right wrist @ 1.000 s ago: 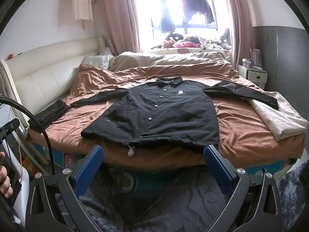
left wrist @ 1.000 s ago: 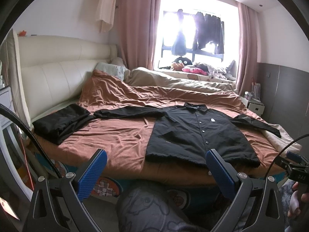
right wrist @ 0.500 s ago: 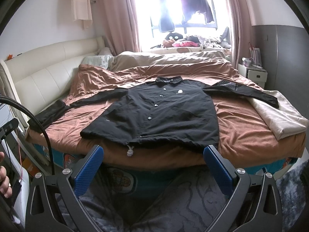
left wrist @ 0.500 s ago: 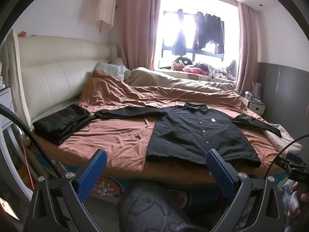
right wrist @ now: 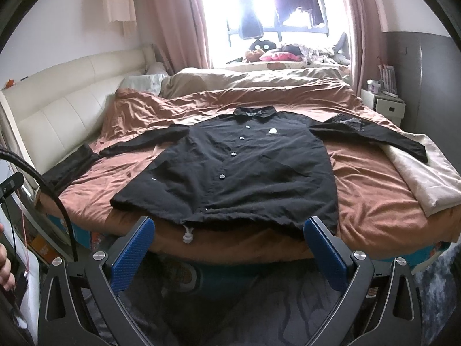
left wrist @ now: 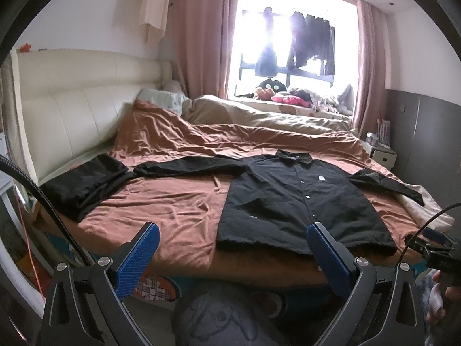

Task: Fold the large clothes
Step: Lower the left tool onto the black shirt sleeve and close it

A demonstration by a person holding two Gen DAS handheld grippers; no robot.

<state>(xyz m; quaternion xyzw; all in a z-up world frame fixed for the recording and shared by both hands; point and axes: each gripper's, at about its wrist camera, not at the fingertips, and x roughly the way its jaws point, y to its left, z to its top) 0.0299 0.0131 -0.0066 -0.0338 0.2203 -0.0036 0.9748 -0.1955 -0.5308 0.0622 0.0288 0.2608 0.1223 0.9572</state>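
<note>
A black button-up jacket [left wrist: 299, 199] lies flat and face up on the brown bedspread [left wrist: 178, 201], sleeves spread out to both sides, hem at the near bed edge. It also shows in the right wrist view [right wrist: 239, 173], with a white drawstring end [right wrist: 188, 235] hanging over the edge. My left gripper [left wrist: 233, 248] is open and empty, held short of the bed edge, left of the hem. My right gripper [right wrist: 229, 245] is open and empty, just in front of the middle of the hem.
A folded black garment [left wrist: 83, 184] lies at the bed's left end by the cream headboard [left wrist: 66, 115]. A beige blanket [right wrist: 426, 173] lies under the right sleeve. A pillow [left wrist: 164, 101], a window sill with toys [left wrist: 276, 92] and a nightstand [right wrist: 386, 106] stand beyond.
Both grippers have drifted slightly closer to the bed edge; the jacket sits a little lower in the right wrist view. Nothing was grasped or moved.
</note>
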